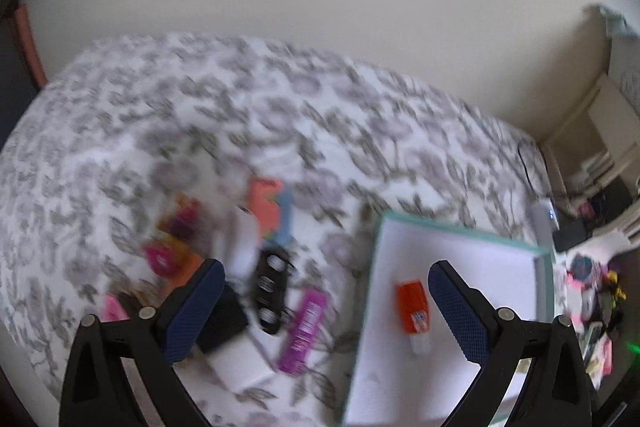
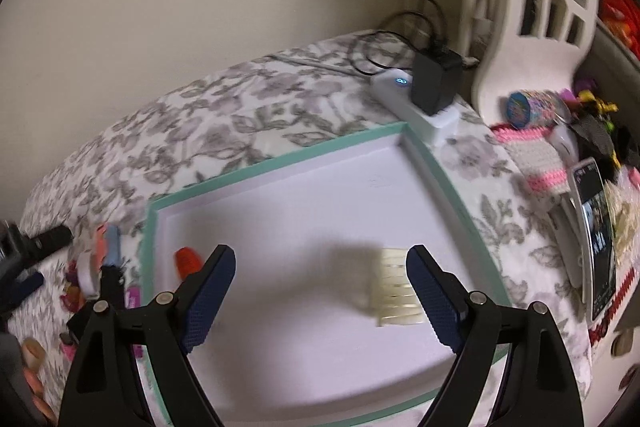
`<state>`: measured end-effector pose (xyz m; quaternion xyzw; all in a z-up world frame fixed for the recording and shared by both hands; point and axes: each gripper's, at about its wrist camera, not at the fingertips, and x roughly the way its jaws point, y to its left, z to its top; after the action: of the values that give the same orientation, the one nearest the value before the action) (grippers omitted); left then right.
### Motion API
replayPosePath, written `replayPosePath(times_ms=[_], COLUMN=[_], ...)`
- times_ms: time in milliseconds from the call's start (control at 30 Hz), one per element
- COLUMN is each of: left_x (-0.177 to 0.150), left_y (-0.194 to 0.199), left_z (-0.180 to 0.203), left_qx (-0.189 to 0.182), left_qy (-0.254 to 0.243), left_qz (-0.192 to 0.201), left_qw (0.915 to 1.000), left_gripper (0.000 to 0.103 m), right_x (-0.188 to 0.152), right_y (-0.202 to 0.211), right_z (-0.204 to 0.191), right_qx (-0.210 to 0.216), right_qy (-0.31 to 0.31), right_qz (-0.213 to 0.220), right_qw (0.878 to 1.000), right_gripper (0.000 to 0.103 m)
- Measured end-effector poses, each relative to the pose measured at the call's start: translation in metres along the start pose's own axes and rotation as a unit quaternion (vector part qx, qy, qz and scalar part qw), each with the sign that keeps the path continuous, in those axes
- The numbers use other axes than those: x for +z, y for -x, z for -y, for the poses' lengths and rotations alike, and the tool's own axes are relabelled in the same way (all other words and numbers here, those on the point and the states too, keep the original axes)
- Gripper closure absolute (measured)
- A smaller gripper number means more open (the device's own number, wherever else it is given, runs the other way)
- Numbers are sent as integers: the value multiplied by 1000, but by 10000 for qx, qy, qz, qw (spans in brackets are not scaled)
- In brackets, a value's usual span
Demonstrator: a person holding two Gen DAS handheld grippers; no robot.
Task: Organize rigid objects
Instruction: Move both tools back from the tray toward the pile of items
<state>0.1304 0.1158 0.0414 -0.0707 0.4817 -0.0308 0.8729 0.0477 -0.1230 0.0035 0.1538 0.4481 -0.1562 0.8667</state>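
- Plainly, both claws are spread and empty: the left gripper [image 1: 326,301] hangs over the seam between the loose pile and the tray, and the right gripper [image 2: 320,291] hangs over the tray's white floor.
- Two things already lie inside the mint-rimmed tray [image 2: 276,167]: an orange-and-white tube [image 1: 414,315] near its left wall, and a pale ridged comb-like piece [image 2: 398,289] just inside the right gripper's right finger.
- What is left to sort lies on the floral bedspread [image 1: 200,107], left of the tray: a purple tube [image 1: 304,331], a black piece with three round holes [image 1: 272,291], a white box [image 1: 236,363], a coral card [image 1: 264,205] and some pink and yellow bits too blurred to name.
- The purple tube is the nearest loose thing to the left gripper, sitting between its fingers and slightly below their tips; its long axis runs almost straight away from the camera, tilted a little right at the far end.
- By that layout the left gripper is the better placed for the next pick; the right one is well apart from the pile, with the tray wall between.
- A grip across the tube's narrow width would probably suit, as the fingers already straddle it.
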Motion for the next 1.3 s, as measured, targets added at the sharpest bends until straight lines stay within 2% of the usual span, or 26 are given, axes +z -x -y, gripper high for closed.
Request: replayPosePath(times_ms=[167, 433, 600, 733, 800, 1100, 1300], left_x=[8, -5, -15, -21, -23, -33, -39], left_y=[24, 45, 46, 47, 47, 45, 27], left_z=[-41, -114, -151, -174, -187, -234, -241], left_qx=[79, 504, 712, 595, 658, 874, 770], left_qy=[478, 1061, 1353, 1615, 1721, 2132, 2110], left_qz=[415, 616, 521, 475, 465, 326, -117], left_qw=[9980, 9912, 9869, 9839, 9818, 9725, 9744], left_gripper=[0, 0, 0, 0, 0, 0, 0], right_x=[-10, -31, -48, -60, -65, -78, -87], right_y=[6, 12, 14, 13, 14, 2, -12], right_z=[-37, -102, -140, -166, -176, -195, -207], right_qx=[292, 768, 990, 1136, 1151, 1296, 1378], right_qy=[365, 879, 1187, 1378, 1471, 1539, 1622], right_qz=[-25, -163, -283, -381, -401, -666, -914], right_qw=[9989, 9930, 9876, 9832, 9816, 9773, 9728], right_gripper=[15, 15, 15, 15, 15, 15, 15])
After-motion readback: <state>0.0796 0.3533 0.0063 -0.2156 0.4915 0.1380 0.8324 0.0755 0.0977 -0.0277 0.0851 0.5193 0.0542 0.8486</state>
